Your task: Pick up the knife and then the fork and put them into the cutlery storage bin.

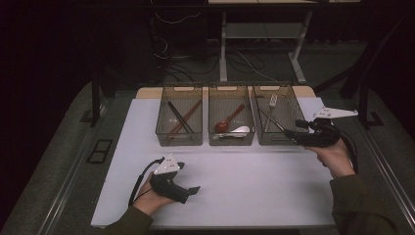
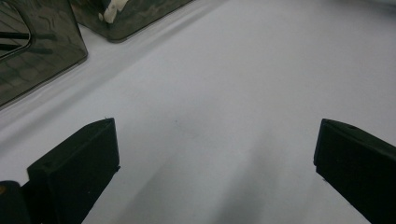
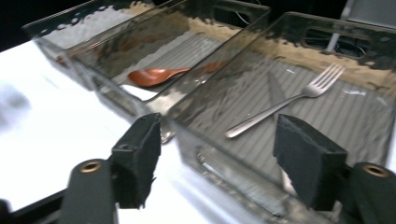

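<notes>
White table (image 1: 244, 191), three clear bins (image 1: 231, 122), perhaps plastic

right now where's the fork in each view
High view: fork in the rightmost bin, upper centre-right.
Left gripper view: not in it.
Right gripper view: right of centre, lying diagonally in the nearest bin, between the tool's jaws.
Shared landmark: the red spoon in the middle bin.

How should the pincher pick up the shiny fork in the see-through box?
Probably best by the middle of its thin handle, coming straight down from above. The fork lies flat on the ribbed floor of the right bin, whose walls block any sideways approach. The right gripper is open beside it; set its fingers across the handle.
</notes>
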